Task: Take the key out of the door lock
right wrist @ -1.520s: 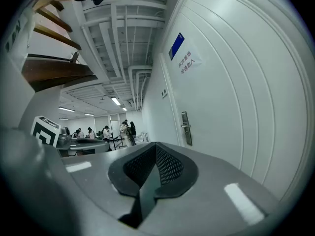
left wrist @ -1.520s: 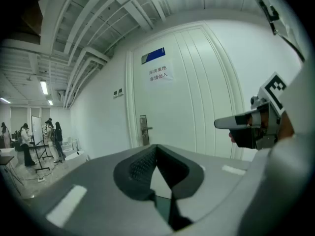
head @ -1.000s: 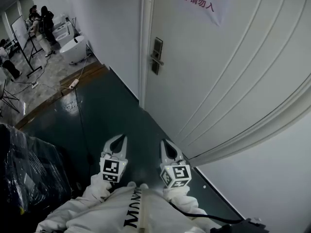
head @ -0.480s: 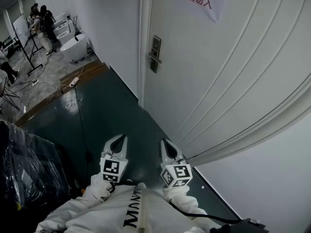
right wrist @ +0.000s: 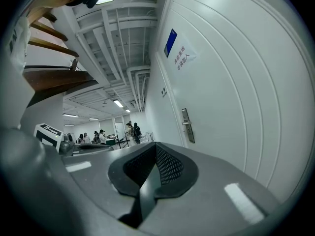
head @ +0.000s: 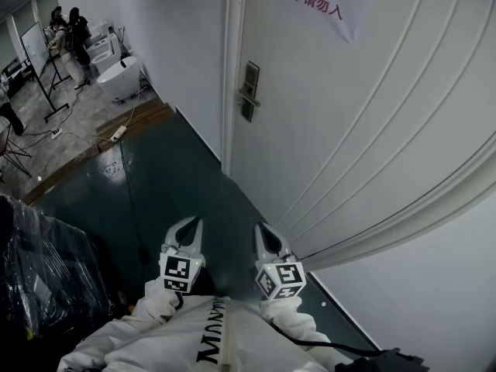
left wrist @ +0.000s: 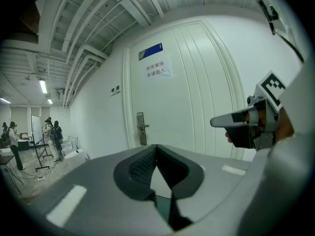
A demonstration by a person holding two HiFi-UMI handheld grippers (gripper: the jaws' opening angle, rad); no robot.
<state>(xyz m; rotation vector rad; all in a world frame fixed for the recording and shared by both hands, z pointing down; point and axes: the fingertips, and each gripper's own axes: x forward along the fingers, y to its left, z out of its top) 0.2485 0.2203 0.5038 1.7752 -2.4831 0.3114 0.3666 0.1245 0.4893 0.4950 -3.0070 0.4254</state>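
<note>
Approach work lies ahead: the white two-jaw left tool (head: 192, 222) and matching right tool (head: 261, 229) hang low by the person's waist. Both have their jaws pressed together on nothing, well apart from the silver lock plate (head: 249, 91) with its lever handle on the white panelled door (head: 341, 115). The key, presumably in that lock, is too small to make out. Closing in steadily and opening one tool squarely at the keyhole looks wisest.
</note>
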